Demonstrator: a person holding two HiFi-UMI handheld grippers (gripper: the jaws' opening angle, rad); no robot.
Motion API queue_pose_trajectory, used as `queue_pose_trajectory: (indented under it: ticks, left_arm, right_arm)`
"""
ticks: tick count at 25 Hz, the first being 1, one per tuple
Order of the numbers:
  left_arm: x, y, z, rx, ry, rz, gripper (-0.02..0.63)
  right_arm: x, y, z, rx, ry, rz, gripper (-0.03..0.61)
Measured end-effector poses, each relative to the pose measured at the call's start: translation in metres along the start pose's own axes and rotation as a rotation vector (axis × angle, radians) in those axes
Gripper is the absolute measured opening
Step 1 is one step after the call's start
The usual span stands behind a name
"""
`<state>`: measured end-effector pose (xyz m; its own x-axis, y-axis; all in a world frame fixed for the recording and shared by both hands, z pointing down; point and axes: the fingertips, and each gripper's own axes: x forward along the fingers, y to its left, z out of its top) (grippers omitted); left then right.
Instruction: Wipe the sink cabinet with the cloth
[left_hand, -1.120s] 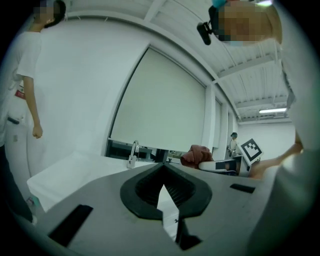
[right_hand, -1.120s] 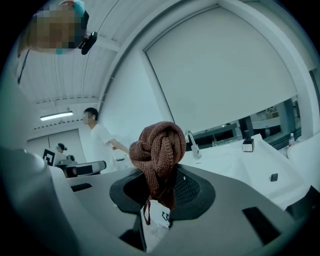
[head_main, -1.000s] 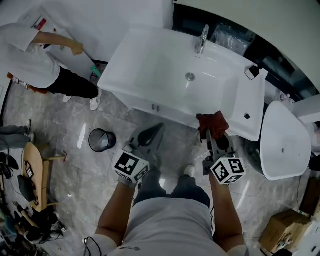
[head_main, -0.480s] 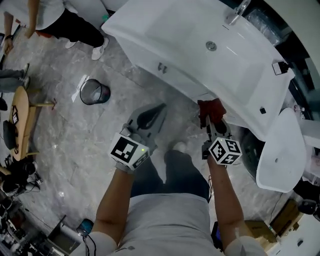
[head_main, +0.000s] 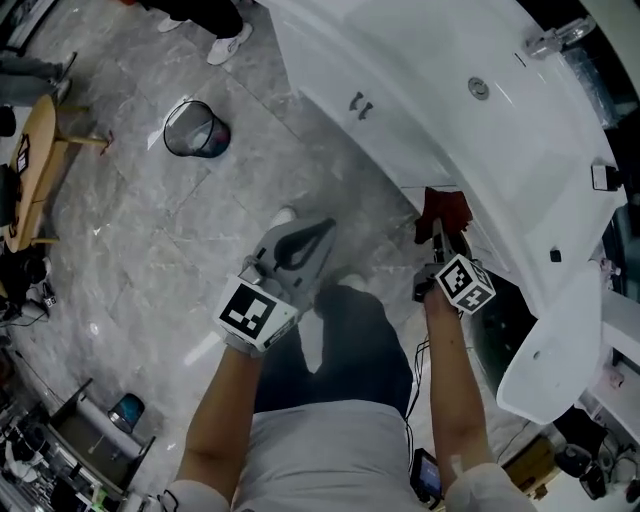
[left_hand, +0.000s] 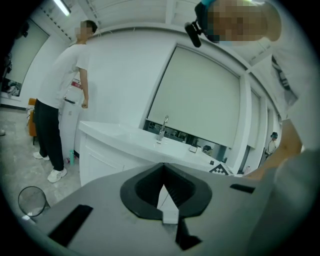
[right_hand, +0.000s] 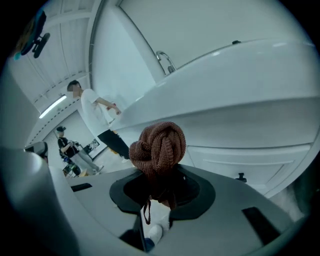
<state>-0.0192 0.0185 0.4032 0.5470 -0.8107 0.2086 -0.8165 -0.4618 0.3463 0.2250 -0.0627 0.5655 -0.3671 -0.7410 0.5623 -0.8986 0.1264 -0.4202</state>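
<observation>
Brown knit cloth (right_hand: 159, 145) in right tool (right_hand: 158, 176), dark red overhead

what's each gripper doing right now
Left gripper: shut, empty.
Right gripper: shut on the bunched reddish-brown knitted cloth.

cloth (head_main: 446, 206) just before sink cabinet (head_main: 340, 80), bin (head_main: 196, 130) on floor (head_main: 150, 230) far left

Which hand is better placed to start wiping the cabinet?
Right. The right tool grips the cloth just in front of the cabinet. The left tool is shut, empty and farther back.
</observation>
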Motion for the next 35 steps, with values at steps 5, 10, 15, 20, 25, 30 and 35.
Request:
queue_pose_trajectory:
  ticks: [5,10,15,20,25,30,35]
  left_arm:
    - [-0.002,0.006,-0.021,-0.018,0.012,0.035,0.009]
    - [-0.003,0.006,-0.041,-0.034,0.049,0.05,0.009]
    - [0.007,0.012,-0.052,-0.035,0.069,0.072,0.009]
    - [0.011,0.016,-0.054,-0.049,0.047,0.089,0.009]
    - [0.012,0.022,-0.062,-0.054,0.044,0.094,0.009]
    - [0.023,0.034,-0.075,-0.054,0.073,0.063,0.009]
    - [0.038,0.042,-0.089,-0.036,0.094,-0.004,0.009]
  right_arm:
    - [0.034,-0.028,0.002,0.028,-0.001,-0.016,0.104]
    - [0.055,-0.049,0.003,0.107,-0.006,-0.034,0.104]
    - [0.069,-0.059,0.006,0.172,-0.013,-0.018,0.103]
    - [0.08,-0.062,-0.002,0.169,0.002,0.004,0.1]
    - [0.098,-0.076,-0.025,0.173,0.038,-0.017,0.1]
    - [0.121,-0.096,-0.057,0.18,0.057,-0.063,0.098]
    - [0.145,-0.116,-0.086,0.2,0.048,-0.111,0.098]
